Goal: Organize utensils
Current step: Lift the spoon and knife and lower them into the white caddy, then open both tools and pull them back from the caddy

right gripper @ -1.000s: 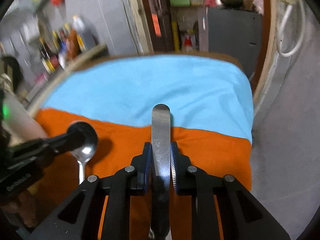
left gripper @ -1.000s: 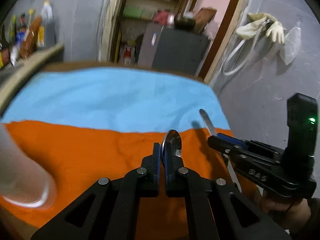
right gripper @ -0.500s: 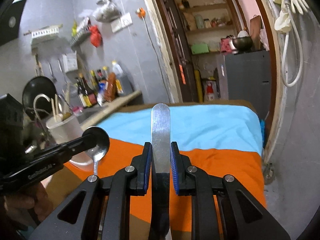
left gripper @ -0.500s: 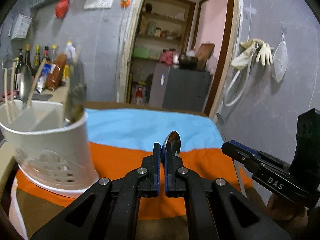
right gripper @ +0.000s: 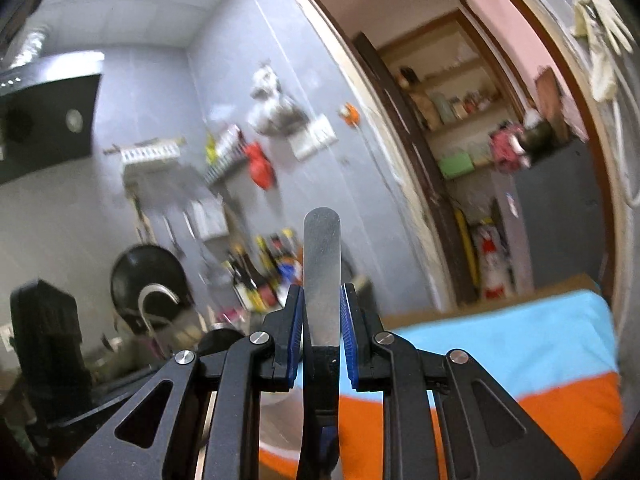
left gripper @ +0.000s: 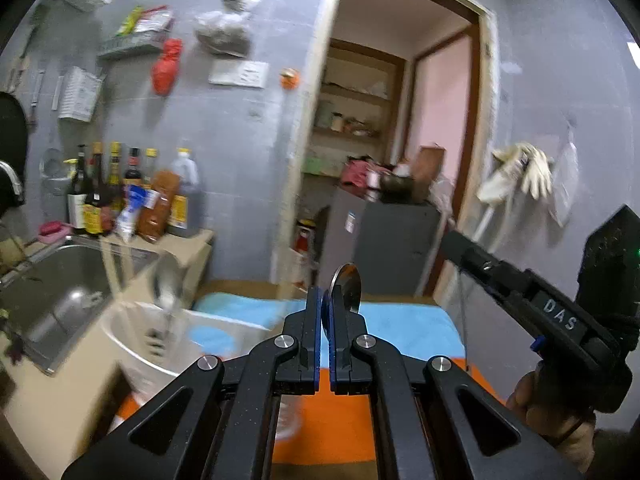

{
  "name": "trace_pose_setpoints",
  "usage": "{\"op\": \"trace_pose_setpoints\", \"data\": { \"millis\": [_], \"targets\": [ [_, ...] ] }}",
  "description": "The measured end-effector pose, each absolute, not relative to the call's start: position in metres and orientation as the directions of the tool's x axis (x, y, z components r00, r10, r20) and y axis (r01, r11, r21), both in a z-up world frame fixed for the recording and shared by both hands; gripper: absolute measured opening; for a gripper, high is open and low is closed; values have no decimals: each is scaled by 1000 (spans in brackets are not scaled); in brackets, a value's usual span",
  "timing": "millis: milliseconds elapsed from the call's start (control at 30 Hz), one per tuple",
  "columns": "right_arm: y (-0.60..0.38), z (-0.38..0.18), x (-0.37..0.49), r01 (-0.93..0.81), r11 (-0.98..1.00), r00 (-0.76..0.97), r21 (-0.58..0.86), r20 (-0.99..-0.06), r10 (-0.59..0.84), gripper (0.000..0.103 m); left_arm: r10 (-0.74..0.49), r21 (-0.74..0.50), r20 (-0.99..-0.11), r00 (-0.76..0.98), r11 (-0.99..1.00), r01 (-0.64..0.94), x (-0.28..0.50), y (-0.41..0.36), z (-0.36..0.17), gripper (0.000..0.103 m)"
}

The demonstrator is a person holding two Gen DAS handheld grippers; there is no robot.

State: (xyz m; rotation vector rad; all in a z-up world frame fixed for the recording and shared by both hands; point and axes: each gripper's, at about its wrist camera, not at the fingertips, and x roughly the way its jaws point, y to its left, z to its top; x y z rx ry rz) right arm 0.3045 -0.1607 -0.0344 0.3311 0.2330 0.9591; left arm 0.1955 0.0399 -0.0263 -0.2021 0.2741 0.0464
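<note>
The left claw (left gripper: 325, 322) is black with blue pads and holds a shiny silver spoon (left gripper: 346, 285). The right claw (right gripper: 322, 322) is black with blue pads too, around a grey metal knife (right gripper: 322, 276). The cloth (left gripper: 344, 420) is orange, with a light blue cloth (right gripper: 520, 344) behind it. The holder (left gripper: 132, 344) is white.

A home kitchen: a steel sink (left gripper: 60, 280) set in the bench (left gripper: 48, 392), sauce bottles (left gripper: 120, 196) behind it, a pan (right gripper: 148, 280) on the grey tiled wall, pantry shelves (left gripper: 352, 128) through the doorway.
</note>
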Motion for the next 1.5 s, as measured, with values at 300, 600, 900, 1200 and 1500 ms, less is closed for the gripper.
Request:
{"op": "trace_pose_setpoints", "data": {
  "millis": [300,600,900,1200,1500],
  "targets": [
    [-83,1,280,-775,546,601,317,104,793,16,196,-190,-218,956,952,-238,183,132,8,1],
    [-28,-20,263,-718,664,692,209,119,712,16,347,-149,-198,917,914,-378,196,187,-6,1],
    [-4,-53,258,-639,763,769,100,111,629,16,406,-90,-172,898,901,-425,207,192,-34,1],
    [-1,-71,260,-623,781,782,54,67,619,16,393,-8,-183,901,916,-402,217,176,-57,1],
    [-4,-70,252,-627,778,779,36,34,626,17,308,-84,-254,917,937,-338,210,173,-68,4]
  ]
}}
